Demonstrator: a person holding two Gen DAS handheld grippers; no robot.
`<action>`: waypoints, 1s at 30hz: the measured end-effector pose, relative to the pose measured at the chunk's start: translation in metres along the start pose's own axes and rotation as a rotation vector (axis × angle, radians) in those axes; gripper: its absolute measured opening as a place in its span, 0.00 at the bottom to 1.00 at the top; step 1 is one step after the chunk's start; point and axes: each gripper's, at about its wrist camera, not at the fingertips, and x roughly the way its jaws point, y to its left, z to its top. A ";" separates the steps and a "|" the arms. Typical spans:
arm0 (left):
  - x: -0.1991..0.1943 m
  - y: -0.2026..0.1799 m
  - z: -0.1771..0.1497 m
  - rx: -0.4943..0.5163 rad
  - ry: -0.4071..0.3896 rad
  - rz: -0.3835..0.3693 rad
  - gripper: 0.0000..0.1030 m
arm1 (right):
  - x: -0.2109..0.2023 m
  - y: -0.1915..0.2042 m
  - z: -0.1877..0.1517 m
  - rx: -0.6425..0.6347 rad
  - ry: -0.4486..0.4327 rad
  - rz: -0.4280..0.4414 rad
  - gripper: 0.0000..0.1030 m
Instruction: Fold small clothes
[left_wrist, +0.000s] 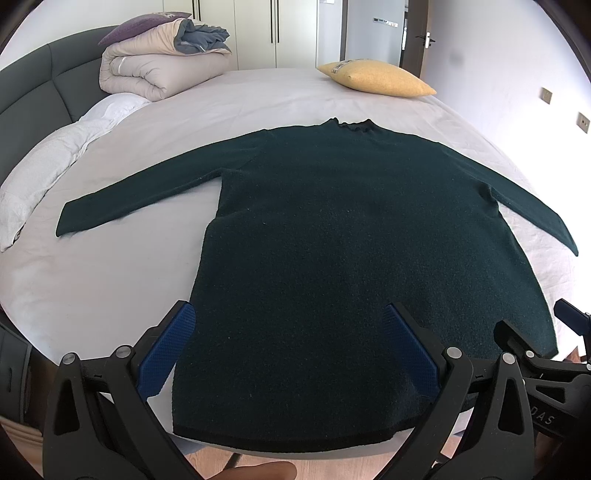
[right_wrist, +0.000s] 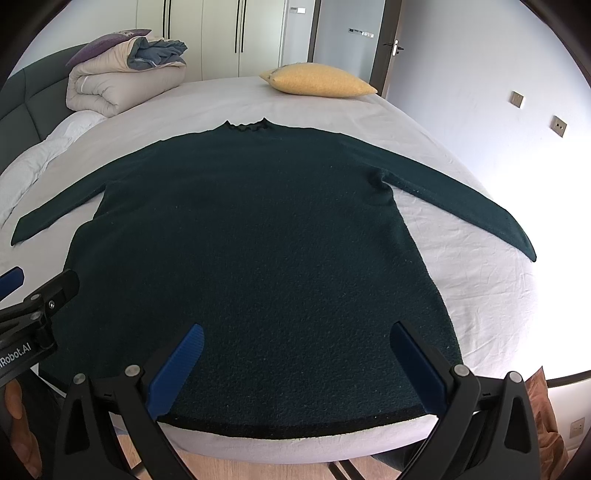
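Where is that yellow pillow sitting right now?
The yellow pillow lies at the far edge of the bed, beyond the sweater's collar and toward the right, near the door; the rolled duvet sits opposite on the left.

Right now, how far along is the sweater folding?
Done: the dark green sweater lies spread flat on the bed, both sleeves out to the sides, hem at the near edge. In hand: nothing; the left gripper and right gripper are open over the hem. Left: every fold, since no sleeve or side is turned in yet.
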 end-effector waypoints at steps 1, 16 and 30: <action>0.000 0.000 0.000 0.000 0.000 0.000 1.00 | 0.000 -0.001 -0.001 0.001 0.000 0.000 1.00; 0.000 -0.001 -0.001 0.000 0.000 -0.005 1.00 | 0.000 -0.001 0.001 -0.001 0.008 0.001 1.00; 0.000 -0.004 -0.006 0.000 0.003 -0.007 1.00 | -0.001 0.000 0.001 -0.001 0.011 0.001 1.00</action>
